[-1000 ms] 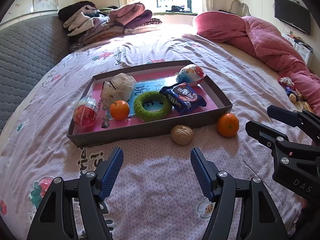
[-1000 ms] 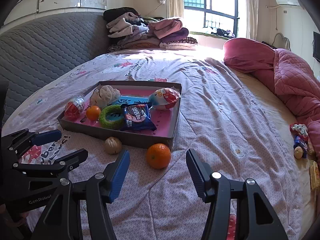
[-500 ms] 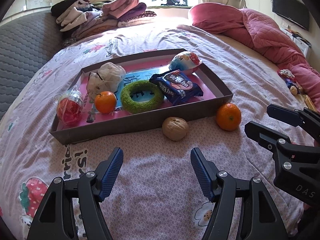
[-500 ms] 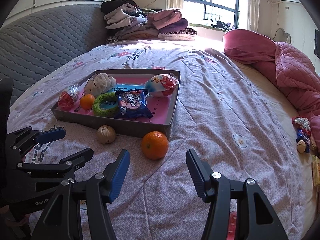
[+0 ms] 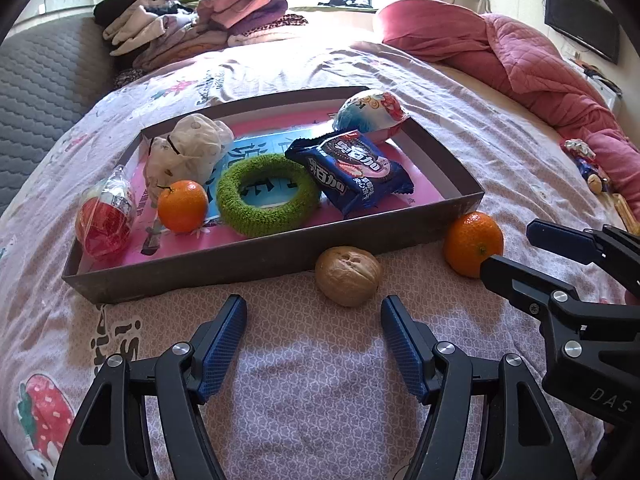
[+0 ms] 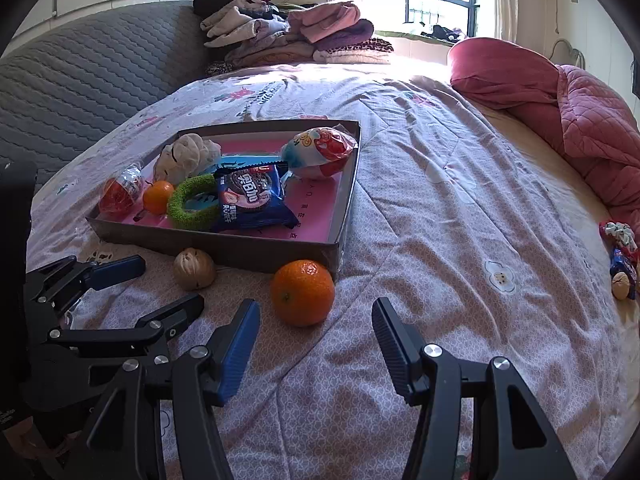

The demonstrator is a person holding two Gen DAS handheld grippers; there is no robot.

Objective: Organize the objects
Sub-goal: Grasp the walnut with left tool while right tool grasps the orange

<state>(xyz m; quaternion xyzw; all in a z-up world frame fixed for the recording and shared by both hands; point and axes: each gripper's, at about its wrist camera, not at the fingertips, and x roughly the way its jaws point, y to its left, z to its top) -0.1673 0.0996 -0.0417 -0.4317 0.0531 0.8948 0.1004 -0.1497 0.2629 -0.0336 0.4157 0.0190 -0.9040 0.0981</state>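
Note:
A shallow brown box (image 5: 280,254) with a pink floor lies on the bed. It holds a green ring (image 5: 268,196), a blue cookie packet (image 5: 352,172), a small orange (image 5: 182,206), a red capsule toy (image 5: 104,216), a white plush (image 5: 188,152) and an egg-shaped toy (image 5: 370,112). On the sheet in front of the box lie a walnut (image 5: 347,276) and a loose orange (image 5: 472,243). My left gripper (image 5: 314,332) is open, just short of the walnut. My right gripper (image 6: 316,340) is open, just short of the loose orange (image 6: 303,292).
A pink quilt (image 6: 580,120) is heaped at the right. Folded clothes (image 6: 296,36) are stacked at the bed's far end. A grey padded headboard (image 6: 92,76) rises at the left. Small toys (image 6: 622,260) lie at the bed's right edge.
Both grippers have moved forward and lower toward the box; the walnut and the loose orange now sit close to the open fingertips.

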